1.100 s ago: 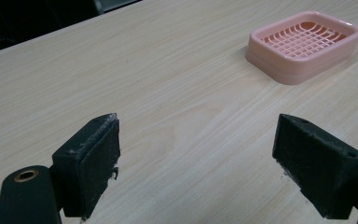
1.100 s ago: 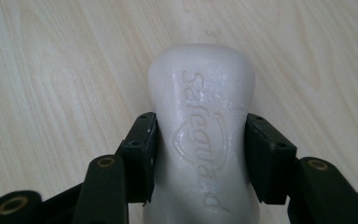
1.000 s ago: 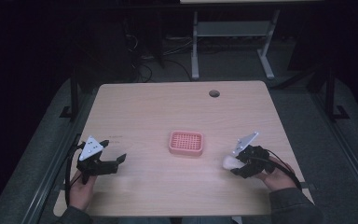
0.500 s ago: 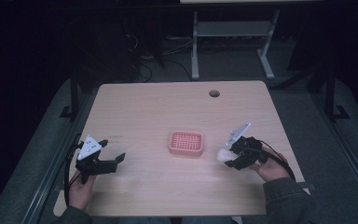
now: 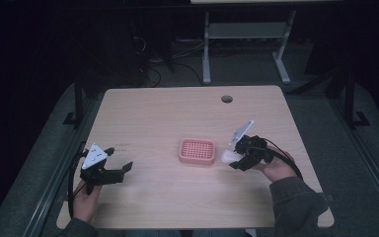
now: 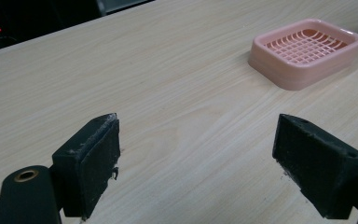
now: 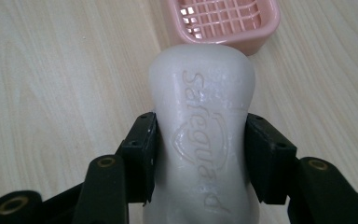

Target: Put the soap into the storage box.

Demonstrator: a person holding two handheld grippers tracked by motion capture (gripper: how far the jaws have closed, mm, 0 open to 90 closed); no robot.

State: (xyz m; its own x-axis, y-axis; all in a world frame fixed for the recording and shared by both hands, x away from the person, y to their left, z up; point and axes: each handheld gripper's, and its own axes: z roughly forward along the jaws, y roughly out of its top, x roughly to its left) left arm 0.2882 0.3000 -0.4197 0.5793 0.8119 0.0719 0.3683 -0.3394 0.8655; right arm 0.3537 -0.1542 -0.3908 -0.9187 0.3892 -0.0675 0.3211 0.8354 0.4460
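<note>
A white bar of soap (image 7: 203, 140) embossed with a brand name is clamped between the jaws of my right gripper (image 7: 200, 156), held just above the table. In the high view the soap (image 5: 226, 156) hangs close to the right edge of a pink slotted soap dish (image 5: 197, 151) at the table's middle, with the right gripper (image 5: 233, 160) behind it. The dish (image 7: 221, 21) lies just past the soap's tip, and nothing lies in it. My left gripper (image 5: 121, 170) rests low at the table's left, open with nothing between its pads (image 6: 91, 161). It looks across bare wood toward the dish (image 6: 306, 52).
The wooden table (image 5: 153, 123) has a round cable hole (image 5: 227, 98) near its far edge. Beyond the table stand a metal frame (image 5: 244, 44) and cables on a dark floor.
My right gripper has carried the soap leftward and a little forward, from near the table's right side to just beside the dish. The left gripper has stayed where it was.
</note>
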